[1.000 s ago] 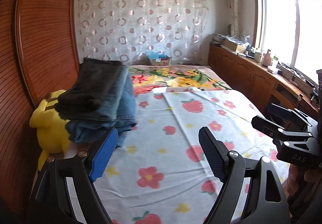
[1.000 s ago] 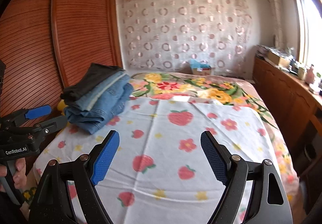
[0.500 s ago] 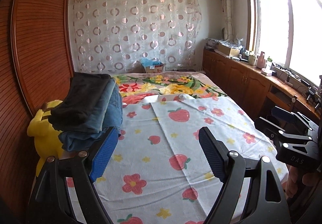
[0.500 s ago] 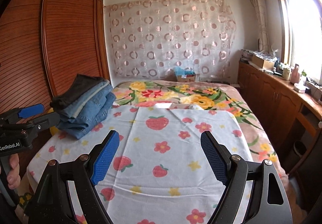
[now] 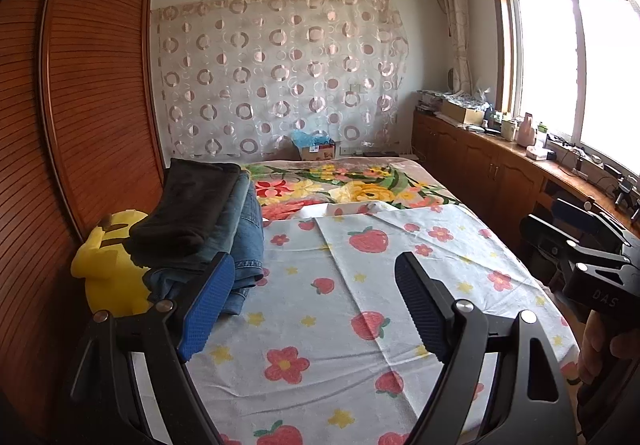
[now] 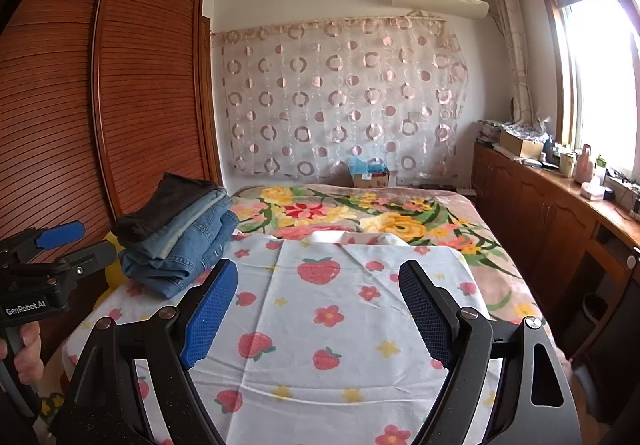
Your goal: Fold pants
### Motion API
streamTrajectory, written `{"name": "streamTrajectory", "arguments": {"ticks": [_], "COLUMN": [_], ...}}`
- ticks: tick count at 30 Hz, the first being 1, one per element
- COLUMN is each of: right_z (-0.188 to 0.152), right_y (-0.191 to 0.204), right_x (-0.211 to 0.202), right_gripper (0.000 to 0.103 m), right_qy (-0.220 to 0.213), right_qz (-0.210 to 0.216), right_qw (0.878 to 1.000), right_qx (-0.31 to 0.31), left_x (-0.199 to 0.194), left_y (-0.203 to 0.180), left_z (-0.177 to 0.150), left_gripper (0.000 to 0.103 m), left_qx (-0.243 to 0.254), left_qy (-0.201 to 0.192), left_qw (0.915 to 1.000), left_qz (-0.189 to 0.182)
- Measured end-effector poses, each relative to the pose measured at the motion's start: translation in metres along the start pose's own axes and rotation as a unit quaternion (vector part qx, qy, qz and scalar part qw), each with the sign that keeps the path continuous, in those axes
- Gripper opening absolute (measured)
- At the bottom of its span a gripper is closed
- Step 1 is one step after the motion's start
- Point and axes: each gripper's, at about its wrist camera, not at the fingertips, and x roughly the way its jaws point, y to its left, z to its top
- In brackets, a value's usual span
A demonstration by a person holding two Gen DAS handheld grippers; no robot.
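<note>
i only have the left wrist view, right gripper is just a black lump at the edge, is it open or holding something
Observer: The right wrist view shows the right gripper open, with nothing between its pads and only the strawberry sheet ahead.
Operator: ok and my left one, is it on the stack yet
Observer: Seen from the side there, the left gripper points at the near corner of the stack of folded pants. Its tips look just short of the denim, but I cannot tell whether they touch.
</note>
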Motion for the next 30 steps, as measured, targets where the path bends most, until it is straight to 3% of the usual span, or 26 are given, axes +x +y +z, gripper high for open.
{"name": "streamTrajectory", "arguments": {"ticks": [30], "right_z": [0.0051], "right_y": [-0.0061], "right_x": [0.0010], "right_gripper": [0.084], "right_qy": [0.000], "right_qz": [-0.008], "right_qw": [1.000], "right_qx": [0.001], "left_x": [-0.0003], "left_y": [-0.0002], "left_z": [-0.0003], "left_gripper": [0.083], "left_qx": [0.001], "left_qy": [-0.001], "left_qw": [1.0000], "left_qz": [0.004]}}
